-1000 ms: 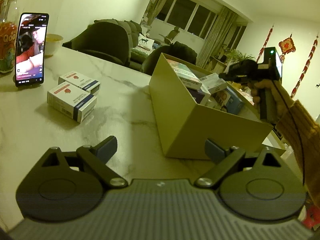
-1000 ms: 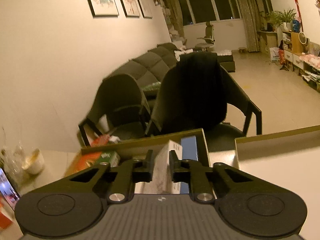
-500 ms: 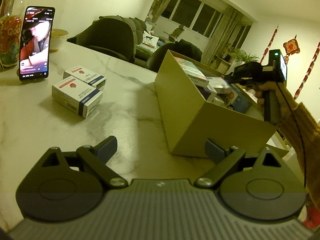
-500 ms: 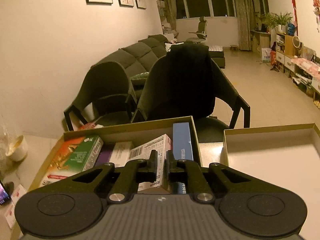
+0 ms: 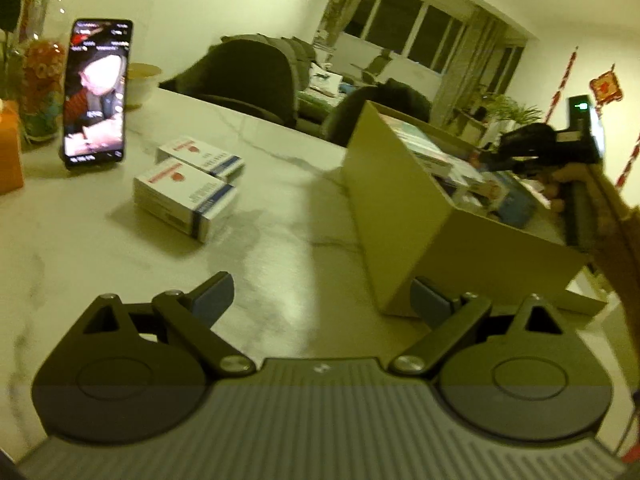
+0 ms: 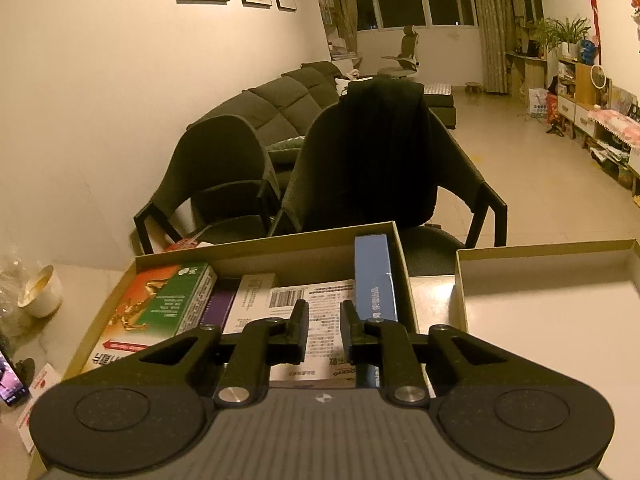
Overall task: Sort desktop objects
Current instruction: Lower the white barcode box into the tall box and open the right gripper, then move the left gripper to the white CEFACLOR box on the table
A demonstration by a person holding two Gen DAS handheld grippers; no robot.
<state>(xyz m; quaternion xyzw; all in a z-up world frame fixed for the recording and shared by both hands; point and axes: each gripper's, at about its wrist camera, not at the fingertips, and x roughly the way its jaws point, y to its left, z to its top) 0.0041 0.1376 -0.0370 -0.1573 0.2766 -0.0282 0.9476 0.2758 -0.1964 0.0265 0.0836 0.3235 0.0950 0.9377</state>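
A lit phone (image 5: 97, 92) stands upright on the marble table (image 5: 280, 216), near a bowl (image 5: 142, 80). Two dark chairs (image 6: 372, 160) sit behind, a sofa (image 6: 288, 100) beyond.

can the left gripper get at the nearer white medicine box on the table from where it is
Probably yes. The left gripper stands wide open and empty, and only bare table lies between it and the nearer white box; the cardboard box sits off to the right.

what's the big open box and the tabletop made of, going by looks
Open box: likely matte cardboard, with flat tan walls, a thin folded rim and no shine.
Tabletop: looks like polished marble or a marble-look slab, pale with grey veins and soft reflections; real stone or laminate cannot be told.
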